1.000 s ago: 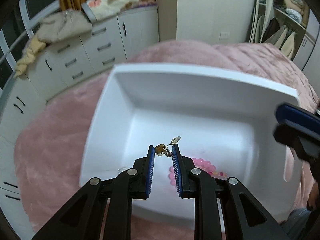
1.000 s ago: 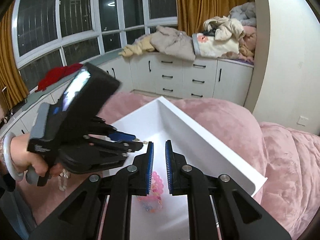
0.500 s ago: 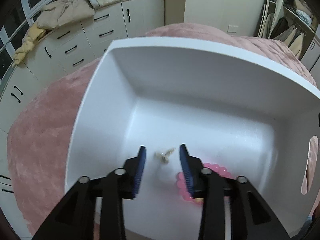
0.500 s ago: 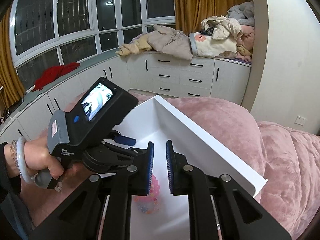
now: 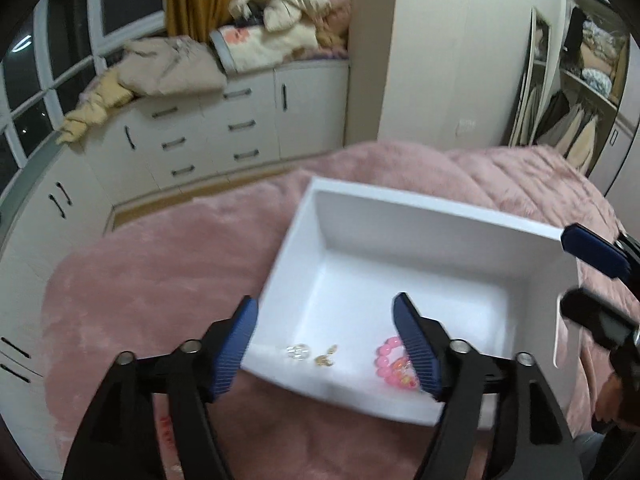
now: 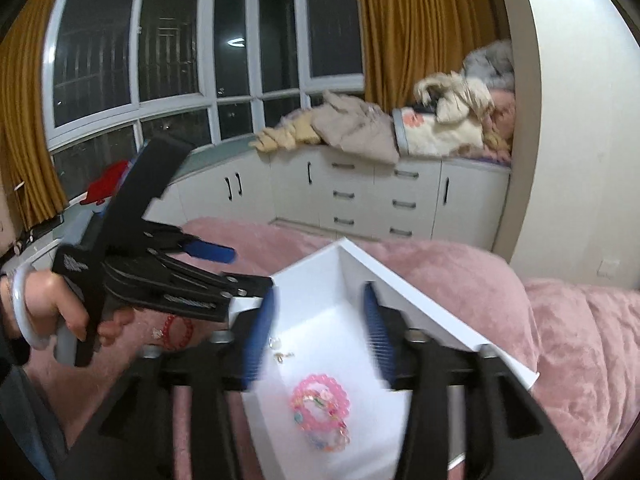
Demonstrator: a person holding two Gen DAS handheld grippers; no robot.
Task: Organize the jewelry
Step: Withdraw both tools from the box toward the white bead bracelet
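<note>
A white box (image 5: pixel 400 204) (image 6: pixel 420 300) sits on the pink blanket. On its floor lie gold earrings (image 5: pixel 326 358) (image 6: pixel 282 354), a clear bead piece (image 5: pixel 298 352) (image 6: pixel 274 343) and pink bead bracelets (image 5: pixel 390 364) (image 6: pixel 320 400). My left gripper (image 5: pixel 325 312) (image 6: pixel 240 268) hovers over the box's near left corner, its jaws opening wide with nothing pressed between them. My right gripper (image 6: pixel 319 312) (image 5: pixel 592 272) is above the box's other side, blurred, its jaws opening above the pink bracelets without touching them.
A red bead bracelet (image 6: pixel 176 330) lies on the blanket (image 5: pixel 160 280) left of the box, below the hand (image 6: pixel 52 304) that holds the left gripper. White drawer cabinets (image 5: pixel 240 124) piled with clothes line the wall behind the bed.
The left gripper let the gold earrings fall into the box, opened wide and drew back and up. The right gripper's jaws went from shut to open over the pink bracelets.
</note>
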